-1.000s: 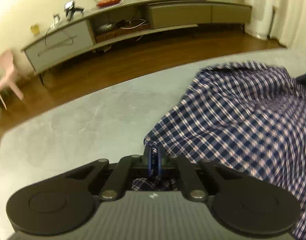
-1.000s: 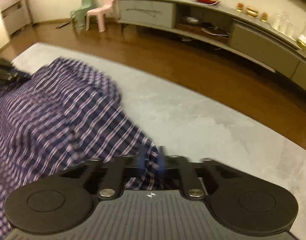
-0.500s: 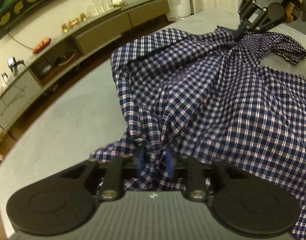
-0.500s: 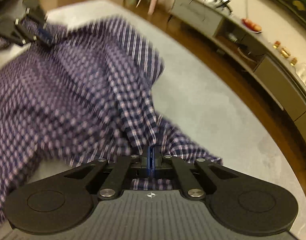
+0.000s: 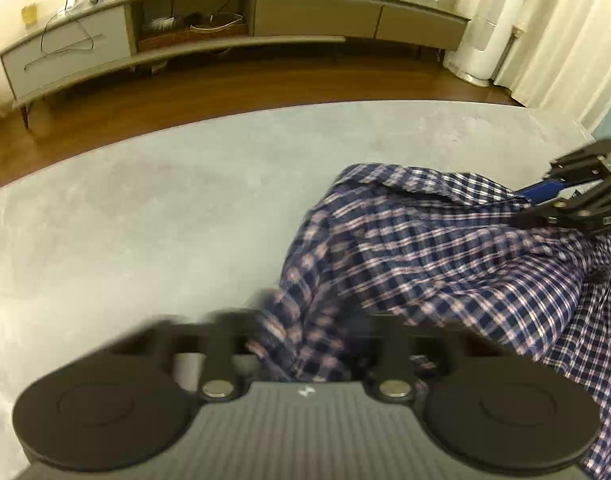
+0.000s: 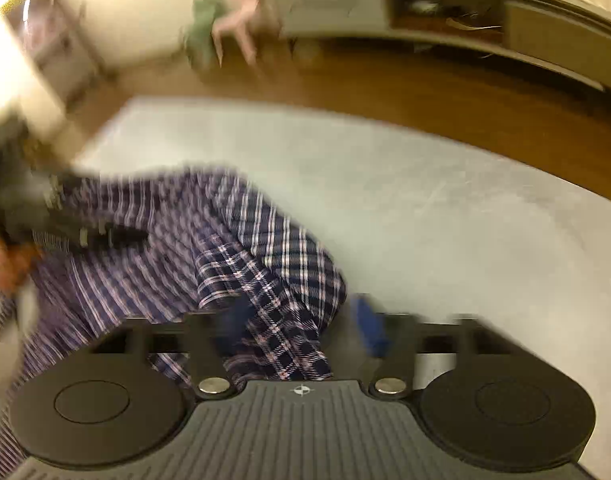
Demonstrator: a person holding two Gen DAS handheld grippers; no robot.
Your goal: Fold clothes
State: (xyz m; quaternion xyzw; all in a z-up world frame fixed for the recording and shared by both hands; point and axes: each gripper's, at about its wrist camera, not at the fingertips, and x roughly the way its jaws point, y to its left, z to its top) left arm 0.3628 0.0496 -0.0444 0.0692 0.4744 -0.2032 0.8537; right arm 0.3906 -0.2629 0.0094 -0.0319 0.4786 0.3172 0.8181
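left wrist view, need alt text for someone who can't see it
A navy plaid shirt lies bunched on a grey table, its near edge between the blurred fingers of the left hand-held gripper. The right hand-held gripper meets the shirt's far edge at right; a long low cabinet stands behind on a wooden floor.

Warm, dim indoor light, heavy fisheye bend at both frames' edges.

My left wrist view is mostly sharp, smeared only near the blue checked cotton shirt (image 5: 445,264); my right view is motion-blurred throughout, with glare blown out at far left.
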